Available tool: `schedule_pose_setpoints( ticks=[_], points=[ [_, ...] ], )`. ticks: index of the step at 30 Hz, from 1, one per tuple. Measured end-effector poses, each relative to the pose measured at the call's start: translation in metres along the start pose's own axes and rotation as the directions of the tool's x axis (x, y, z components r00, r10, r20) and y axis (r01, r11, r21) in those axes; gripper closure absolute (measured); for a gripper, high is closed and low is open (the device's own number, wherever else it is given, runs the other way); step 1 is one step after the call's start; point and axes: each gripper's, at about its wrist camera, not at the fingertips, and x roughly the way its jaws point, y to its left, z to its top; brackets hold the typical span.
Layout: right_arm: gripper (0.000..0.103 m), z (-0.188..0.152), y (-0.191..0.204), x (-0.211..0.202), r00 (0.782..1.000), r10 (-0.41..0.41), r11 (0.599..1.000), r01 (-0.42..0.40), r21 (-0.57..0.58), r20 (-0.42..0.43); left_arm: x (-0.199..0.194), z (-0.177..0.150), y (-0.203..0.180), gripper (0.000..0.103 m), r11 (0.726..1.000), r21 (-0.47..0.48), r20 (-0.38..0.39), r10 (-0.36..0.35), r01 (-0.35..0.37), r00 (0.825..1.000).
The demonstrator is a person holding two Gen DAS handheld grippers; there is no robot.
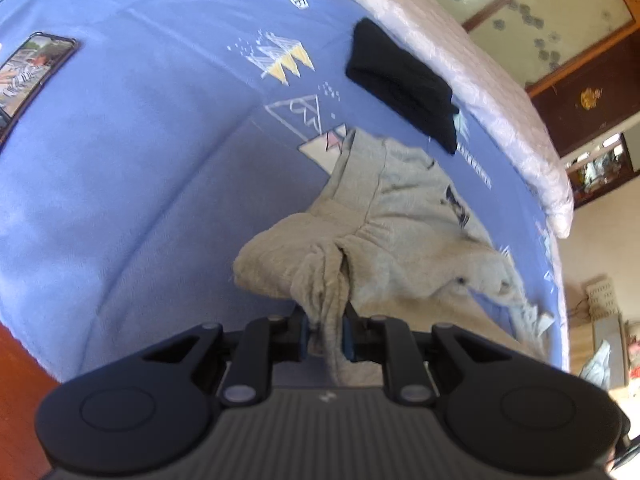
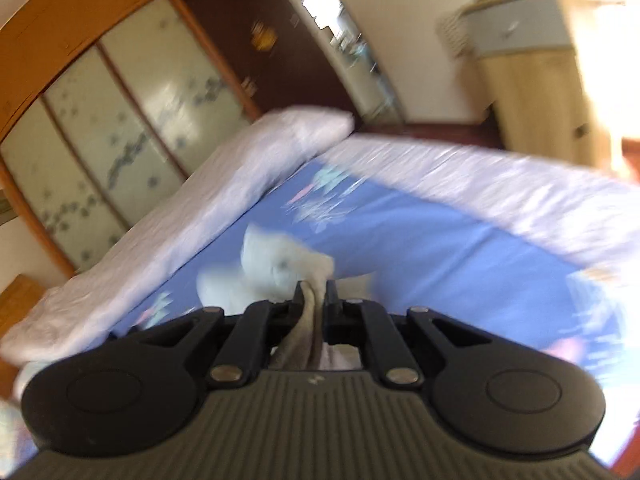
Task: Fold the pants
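Grey pants (image 1: 400, 232) bunched (blurred right view) in both tongs (image 1: 326, 336) (image 2: 313, 300).

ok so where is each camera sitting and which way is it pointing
Left wrist: rides on the left tool, looking forward and down over the blue bedsheet; its fingers clamp a bunch of the grey pants, with a folded black garment and a phone beyond.
Right wrist: rides on the right tool, blurred, facing the bed's corner and wardrobe; its fingers pinch grey cloth.
Shared: pants, bedsheet, wardrobe.
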Motion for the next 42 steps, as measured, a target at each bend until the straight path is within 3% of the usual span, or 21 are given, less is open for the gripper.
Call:
schedule_pose_setpoints(
  ticks=[2, 5, 6, 7, 10, 13, 16, 18, 21, 22, 24, 27, 29, 30, 32, 33, 34, 35, 38, 40, 42],
  points=[
    [0.087, -0.024, -0.032, 0.004, 0.992, -0.090, 0.995, 0.092, 0.021, -0.084, 0.009, -0.007, -0.002, 0.088, 0.997, 0.038, 0.000, 0.065, -0.065, 0.998],
    [0.087, -0.063, -0.070, 0.013, 0.940, -0.241, 0.969, 0.247, -0.002, -0.241, 0.024, -0.018, 0.004, 0.088, 0.994, 0.036, -0.061, 0.104, -0.102, 0.993],
    [0.089, -0.069, -0.079, 0.003, 0.956, -0.210, 0.976, 0.217, 0.013, -0.206, 0.025, -0.021, 0.006, 0.087, 0.994, 0.036, -0.070, 0.109, -0.107, 0.992],
    [0.083, -0.069, -0.084, -0.007, 0.962, -0.204, 0.976, 0.214, 0.035, -0.183, 0.026, -0.022, 0.008, 0.086, 0.993, 0.038, -0.073, 0.117, -0.114, 0.990],
    [0.065, -0.053, -0.084, -0.021, 0.954, -0.285, 0.957, 0.288, 0.024, -0.089, 0.025, -0.022, 0.011, 0.086, 0.994, 0.029, -0.074, 0.109, -0.107, 0.991],
    [0.065, -0.029, -0.079, -0.017, 0.953, -0.301, 0.954, 0.300, -0.011, -0.036, 0.026, -0.021, 0.012, 0.086, 0.994, 0.015, -0.074, 0.113, -0.112, 0.991],
    [0.065, -0.013, -0.065, 0.005, 0.952, -0.298, 0.953, 0.292, -0.078, -0.070, 0.030, -0.025, 0.012, 0.085, 0.991, 0.015, -0.081, 0.136, -0.136, 0.987],
    [0.065, -0.013, -0.065, 0.028, 0.930, -0.352, 0.931, 0.337, -0.139, -0.107, 0.031, -0.026, 0.012, 0.085, 0.989, 0.006, -0.084, 0.145, -0.145, 0.986],
    [0.065, -0.024, -0.089, 0.058, 0.900, -0.380, 0.925, 0.365, -0.109, -0.212, 0.031, -0.026, 0.012, 0.085, 0.988, -0.001, -0.085, 0.157, -0.158, 0.984],
    [0.069, -0.030, -0.092, 0.064, 0.897, -0.379, 0.926, 0.364, -0.103, -0.229, 0.031, -0.026, 0.011, 0.085, 0.987, -0.001, -0.085, 0.162, -0.163, 0.983],
    [0.098, -0.029, -0.084, 0.058, 0.916, -0.340, 0.939, 0.318, -0.131, -0.213, 0.031, -0.025, 0.008, 0.085, 0.984, 0.006, -0.085, 0.177, -0.177, 0.981],
    [0.099, -0.012, -0.083, 0.025, 0.934, -0.357, 0.933, 0.356, -0.049, -0.012, 0.033, -0.025, 0.004, 0.085, 0.980, 0.016, -0.084, 0.197, -0.197, 0.977],
    [0.099, -0.002, -0.101, 0.010, 0.899, -0.435, 0.900, 0.433, 0.042, 0.046, 0.035, -0.026, 0.005, 0.084, 0.981, 0.020, -0.089, 0.192, -0.191, 0.977],
    [0.099, -0.003, -0.109, 0.010, 0.865, -0.501, 0.865, 0.500, 0.044, 0.034, 0.036, -0.027, 0.005, 0.084, 0.982, 0.020, -0.094, 0.191, -0.190, 0.977],
    [0.095, -0.012, -0.116, 0.016, 0.739, -0.673, 0.736, 0.674, -0.064, 0.042, 0.038, -0.027, 0.006, 0.083, 0.980, 0.026, -0.093, 0.197, -0.195, 0.976],
    [0.091, -0.016, -0.117, 0.016, 0.695, -0.717, 0.687, 0.718, -0.113, 0.060, 0.038, -0.028, 0.006, 0.082, 0.981, 0.026, -0.092, 0.196, -0.195, 0.976],
    [0.082, -0.019, -0.118, 0.012, 0.682, -0.728, 0.672, 0.730, -0.127, 0.072, 0.038, -0.028, 0.006, 0.082, 0.981, 0.027, -0.091, 0.196, -0.194, 0.976],
    [0.079, -0.019, -0.118, 0.005, 0.700, -0.710, 0.692, 0.714, -0.107, 0.081, 0.038, -0.028, 0.006, 0.082, 0.980, 0.030, -0.091, 0.196, -0.194, 0.976],
    [0.078, -0.018, -0.090, -0.004, 0.818, -0.570, 0.810, 0.575, -0.116, 0.072, 0.038, -0.027, 0.005, 0.082, 0.980, 0.037, -0.092, 0.200, -0.197, 0.976],
    [0.077, -0.019, -0.059, 0.009, 0.895, -0.446, 0.874, 0.436, -0.215, 0.004, 0.038, -0.027, 0.005, 0.082, 0.980, 0.039, -0.089, 0.200, -0.197, 0.976],
    [0.069, -0.029, -0.027, 0.030, 0.941, -0.315, 0.917, 0.268, -0.296, -0.123, 0.037, -0.029, 0.005, 0.081, 0.979, 0.043, -0.085, 0.200, -0.197, 0.976]
  ],
)
